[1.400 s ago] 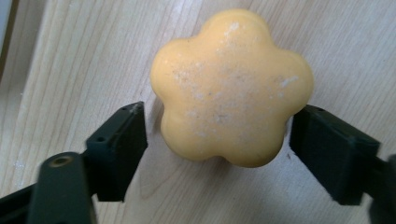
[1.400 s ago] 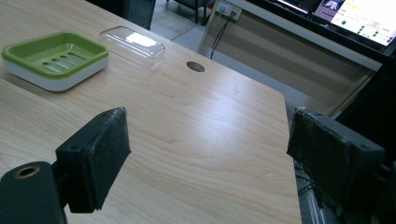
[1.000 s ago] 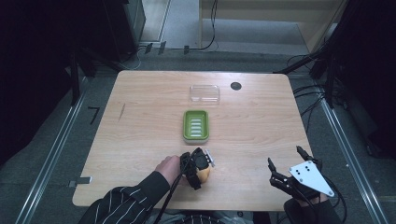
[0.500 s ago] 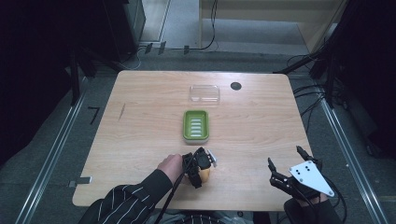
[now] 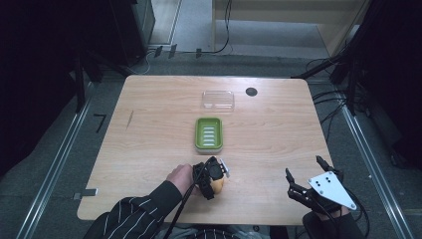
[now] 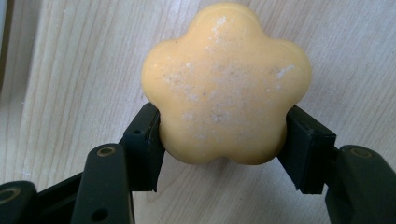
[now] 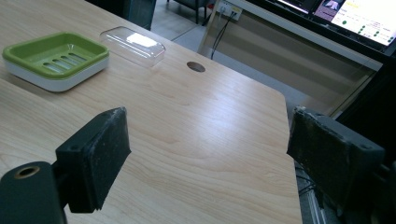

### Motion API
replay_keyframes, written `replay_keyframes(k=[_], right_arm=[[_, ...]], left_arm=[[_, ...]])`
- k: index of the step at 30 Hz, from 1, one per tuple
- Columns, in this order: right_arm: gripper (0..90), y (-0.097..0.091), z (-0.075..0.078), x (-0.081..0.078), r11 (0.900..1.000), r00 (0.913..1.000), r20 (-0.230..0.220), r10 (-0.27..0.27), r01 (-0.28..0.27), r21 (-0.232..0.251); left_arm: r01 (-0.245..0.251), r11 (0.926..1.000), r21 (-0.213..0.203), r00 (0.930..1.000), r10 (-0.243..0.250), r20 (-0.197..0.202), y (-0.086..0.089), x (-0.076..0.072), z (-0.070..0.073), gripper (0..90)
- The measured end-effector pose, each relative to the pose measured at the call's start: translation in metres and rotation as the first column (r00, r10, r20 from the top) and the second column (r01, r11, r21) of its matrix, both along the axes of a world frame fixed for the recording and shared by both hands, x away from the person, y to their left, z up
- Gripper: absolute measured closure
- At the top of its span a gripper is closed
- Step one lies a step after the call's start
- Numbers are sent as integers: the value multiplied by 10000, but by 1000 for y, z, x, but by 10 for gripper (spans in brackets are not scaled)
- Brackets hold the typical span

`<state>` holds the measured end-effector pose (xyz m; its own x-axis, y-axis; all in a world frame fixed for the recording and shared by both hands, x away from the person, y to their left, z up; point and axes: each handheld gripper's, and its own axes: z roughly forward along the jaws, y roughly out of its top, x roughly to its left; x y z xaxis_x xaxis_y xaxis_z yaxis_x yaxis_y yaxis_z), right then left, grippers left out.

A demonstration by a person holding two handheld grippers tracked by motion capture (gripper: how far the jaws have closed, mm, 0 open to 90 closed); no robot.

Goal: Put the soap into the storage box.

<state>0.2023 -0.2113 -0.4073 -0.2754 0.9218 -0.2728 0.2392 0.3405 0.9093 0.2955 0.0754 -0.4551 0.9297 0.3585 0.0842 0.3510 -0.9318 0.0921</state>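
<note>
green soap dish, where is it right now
The green slatted plastic soap dish sits mid-table in the high view, just nearer than the clear plastic lid and beyond the left gripper.

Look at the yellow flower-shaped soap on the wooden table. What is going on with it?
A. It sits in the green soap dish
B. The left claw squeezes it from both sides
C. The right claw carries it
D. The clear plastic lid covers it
B: the left claw has its black jaws pressed on both sides of the yellow flower-shaped soap.
</note>
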Motion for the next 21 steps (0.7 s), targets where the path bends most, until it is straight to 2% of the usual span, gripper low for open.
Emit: replay_keyframes(k=[8,21], right_arm=[[134,0,0,0,10000,10000,-7,-12,12,29],[133,0,0,0,10000,10000,3,-7,7,13]], left_arm=[[45,10000,6,10000,-45,-50,2,-1,2,395],[-136,9993,-339,9999,138,64,12,0,14,395]])
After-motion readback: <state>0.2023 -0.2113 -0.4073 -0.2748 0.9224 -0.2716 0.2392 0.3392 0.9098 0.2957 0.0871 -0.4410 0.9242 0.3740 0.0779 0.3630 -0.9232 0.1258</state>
